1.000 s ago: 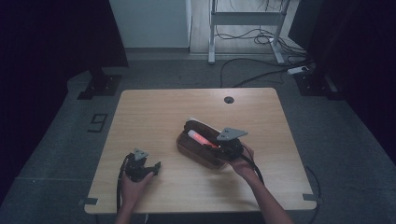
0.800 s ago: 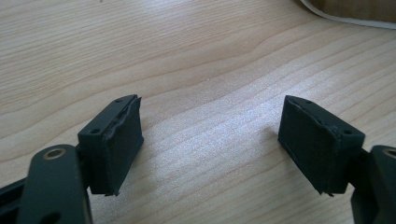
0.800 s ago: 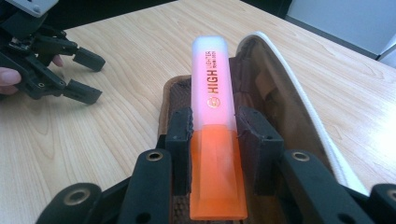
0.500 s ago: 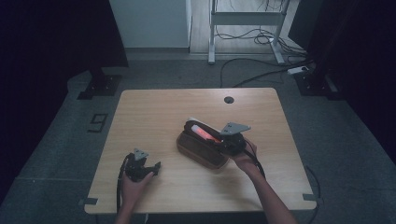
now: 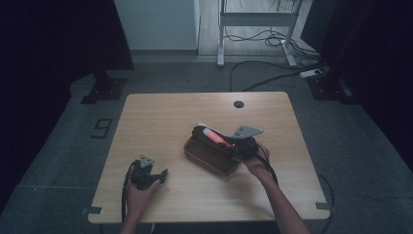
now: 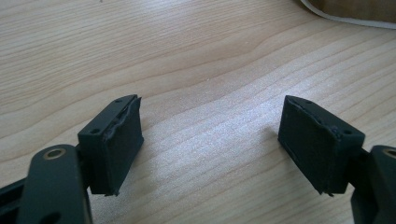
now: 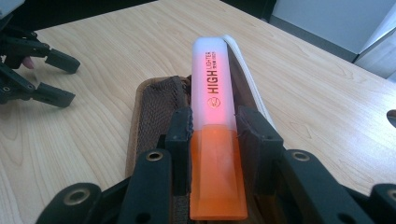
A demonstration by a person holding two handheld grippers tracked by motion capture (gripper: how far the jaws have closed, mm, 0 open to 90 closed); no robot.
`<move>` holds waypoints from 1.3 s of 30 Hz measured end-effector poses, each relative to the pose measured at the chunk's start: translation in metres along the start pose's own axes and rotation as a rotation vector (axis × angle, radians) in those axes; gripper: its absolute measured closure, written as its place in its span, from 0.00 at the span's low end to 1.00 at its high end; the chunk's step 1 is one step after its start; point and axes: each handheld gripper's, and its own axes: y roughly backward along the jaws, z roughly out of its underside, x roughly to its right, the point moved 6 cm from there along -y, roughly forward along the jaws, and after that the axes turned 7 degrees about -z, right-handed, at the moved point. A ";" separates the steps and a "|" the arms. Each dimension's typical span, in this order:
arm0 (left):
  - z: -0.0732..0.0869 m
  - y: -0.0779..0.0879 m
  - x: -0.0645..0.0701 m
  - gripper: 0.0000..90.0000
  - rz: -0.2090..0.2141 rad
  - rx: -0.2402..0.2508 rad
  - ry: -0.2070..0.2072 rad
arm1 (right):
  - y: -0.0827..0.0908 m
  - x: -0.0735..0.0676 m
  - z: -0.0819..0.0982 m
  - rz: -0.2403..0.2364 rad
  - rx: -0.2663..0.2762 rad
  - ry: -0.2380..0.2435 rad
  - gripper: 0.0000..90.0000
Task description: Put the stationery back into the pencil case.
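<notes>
Shifted slightly, right claw (image 7: 215,135) clamps highlighter (image 7: 214,116) over brown pouch (image 5: 207,155); left claw (image 6: 210,140) gapes.

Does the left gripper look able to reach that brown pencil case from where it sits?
Probably yes. The left gripper rests open on the table, with bare wood between it and the brown pencil case; the right gripper, holding an orange highlighter, works the far side.
</notes>
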 end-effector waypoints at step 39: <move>0.000 0.000 0.000 0.24 0.000 0.001 -0.001 | 0.008 -0.013 0.014 0.010 0.040 0.000 0.56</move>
